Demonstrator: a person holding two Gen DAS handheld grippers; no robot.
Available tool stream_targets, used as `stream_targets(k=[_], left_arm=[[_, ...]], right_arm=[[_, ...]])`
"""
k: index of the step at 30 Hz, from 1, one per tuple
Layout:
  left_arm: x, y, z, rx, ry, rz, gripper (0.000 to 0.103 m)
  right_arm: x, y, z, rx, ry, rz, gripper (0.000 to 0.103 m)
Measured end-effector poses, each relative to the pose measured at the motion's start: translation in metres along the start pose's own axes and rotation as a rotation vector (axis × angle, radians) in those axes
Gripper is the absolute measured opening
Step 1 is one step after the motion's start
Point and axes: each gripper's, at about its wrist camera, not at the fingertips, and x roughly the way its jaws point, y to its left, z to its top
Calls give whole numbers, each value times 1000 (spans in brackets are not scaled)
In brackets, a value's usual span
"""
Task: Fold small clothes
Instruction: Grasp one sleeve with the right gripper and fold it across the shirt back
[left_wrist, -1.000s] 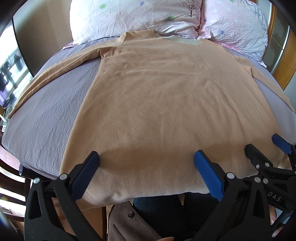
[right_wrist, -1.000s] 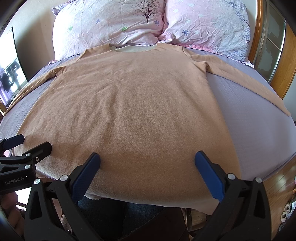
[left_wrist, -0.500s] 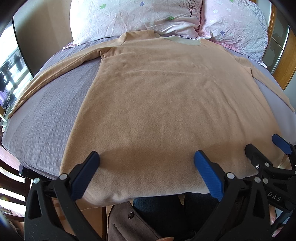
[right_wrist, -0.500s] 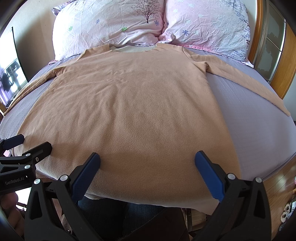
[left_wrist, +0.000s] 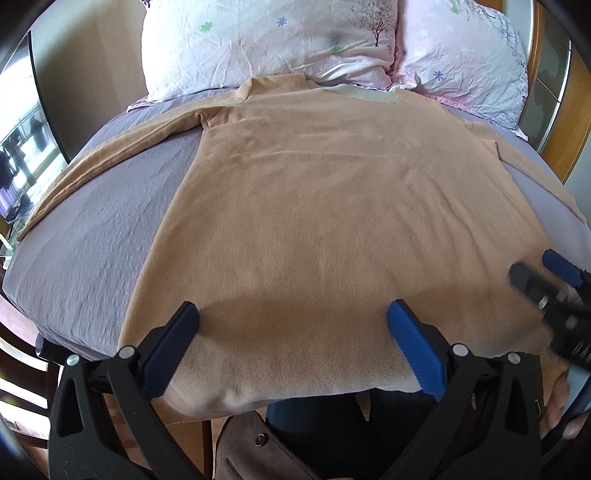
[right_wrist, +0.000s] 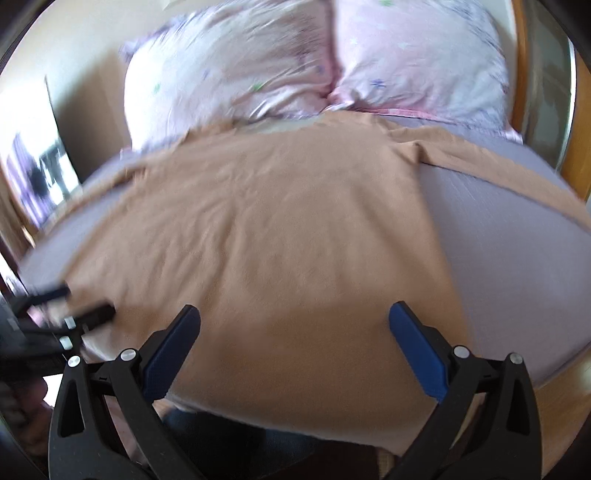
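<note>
A tan long-sleeved shirt (left_wrist: 325, 206) lies flat on the grey-lilac bed sheet (left_wrist: 96, 236), collar toward the pillows, both sleeves spread out sideways. It also shows in the right wrist view (right_wrist: 280, 236). My left gripper (left_wrist: 291, 317) is open and empty, hovering over the shirt's hem near the bed's front edge. My right gripper (right_wrist: 293, 317) is open and empty over the hem further right; it shows blurred in the left wrist view (left_wrist: 546, 280). The left gripper shows blurred at the left of the right wrist view (right_wrist: 70, 302).
Two floral pillows (left_wrist: 266, 40) lie at the head of the bed against a wooden headboard (left_wrist: 576, 110). A window (left_wrist: 18, 162) is at the left. The person's jeans (left_wrist: 332, 421) and a brown bag (left_wrist: 251, 446) are below the front bed edge.
Both grippers were still until half a second ago. Now the right gripper is moving, its view blurred and tilted, and it appears shifted in the left wrist view. The shirt has not moved.
</note>
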Motion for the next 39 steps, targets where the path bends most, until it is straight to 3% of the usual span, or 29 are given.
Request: stream_targets(k=[3, 4, 5, 6, 9, 12, 15, 19, 21, 23, 24, 26, 28, 30, 33, 37, 39], left_arm=[[0, 1, 4, 17, -21, -19, 101], [2, 4, 6, 15, -23, -32, 101], [5, 8, 12, 7, -31, -50, 101], [6, 12, 17, -8, -51, -71, 101], [3, 29, 33, -56, -130, -96, 101], [-5, 47, 47, -99, -228, -95, 101], [-9, 67, 57, -140, -300, -94, 101], [-2, 105, 67, -216, -291, -114, 101], [1, 131, 70, -274, -286, -133, 101], [0, 162, 69, -345, -299, -151, 101], [-2, 176, 69, -378, -310, -161, 101], [-5, 200, 69, -430, -316, -149, 101], [-9, 223, 71, -476, -331, -111, 101], [-11, 241, 74, -510, -336, -49, 101], [-9, 264, 77, -577, -322, -11, 101], [4, 287, 76, -679, -273, -13, 96], [12, 296, 75, -725, -244, -21, 85]], right_arm=[[-18, -74, 32, 244, -81, 0, 102], [-22, -104, 41, 329, -94, -38, 96], [-27, -136, 51, 419, -106, -73, 81], [-29, -164, 58, 497, -114, -98, 76], [-31, -249, 72, 745, -112, -157, 73], [-25, -311, 72, 961, -117, -153, 68], [-19, -344, 68, 1063, -152, -120, 63], [-13, -375, 73, 1145, -205, -107, 54], [-10, -392, 74, 1190, -233, -110, 40], [-6, -404, 76, 1196, -212, -171, 6], [-7, -404, 80, 1174, -205, -201, 6], [-13, -378, 108, 1027, -208, -278, 6], [-16, -329, 149, 810, -240, -267, 6], [-15, -253, 192, 575, -261, -181, 6], [6, -136, 232, 289, -232, -12, 6], [69, 18, 239, -23, -93, 196, 6], [113, 85, 221, -166, 84, 267, 7]])
